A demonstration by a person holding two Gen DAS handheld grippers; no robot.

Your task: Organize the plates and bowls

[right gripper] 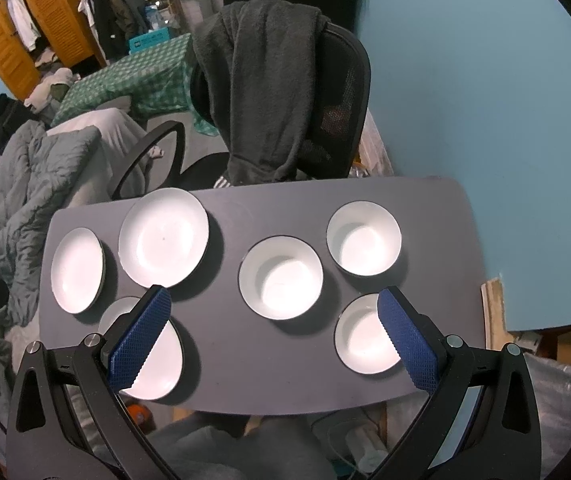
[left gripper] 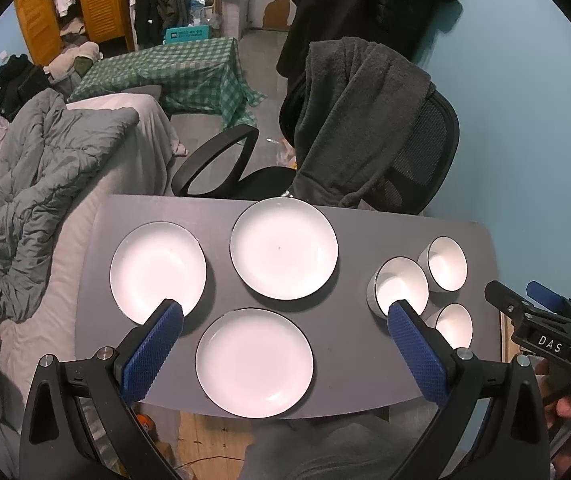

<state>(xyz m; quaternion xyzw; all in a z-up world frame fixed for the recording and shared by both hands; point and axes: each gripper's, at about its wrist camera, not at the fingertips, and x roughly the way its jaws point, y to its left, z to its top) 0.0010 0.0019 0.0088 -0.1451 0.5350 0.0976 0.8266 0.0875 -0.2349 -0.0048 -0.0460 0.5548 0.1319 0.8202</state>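
- While nothing is picked up yet, my left gripper (left gripper: 285,320) and right gripper (right gripper: 273,308) both hover with jaws spread wide, empty, above the near table edge.
- Nearest plate (left gripper: 254,363) sits between the left fingers: easiest first grab, I think.
- Two more plates (left gripper: 158,270) (left gripper: 284,249) lie apart; three bowls (right gripper: 280,277) (right gripper: 363,239) (right gripper: 365,339) cluster on the right, unstacked.
- Grey table (right gripper: 245,360) is flat and uncluttered, good for stacking.
- Beyond: office chair (left gripper: 425,152) draped with a fleece, bed with grey duvet (left gripper: 37,184), blue walls.
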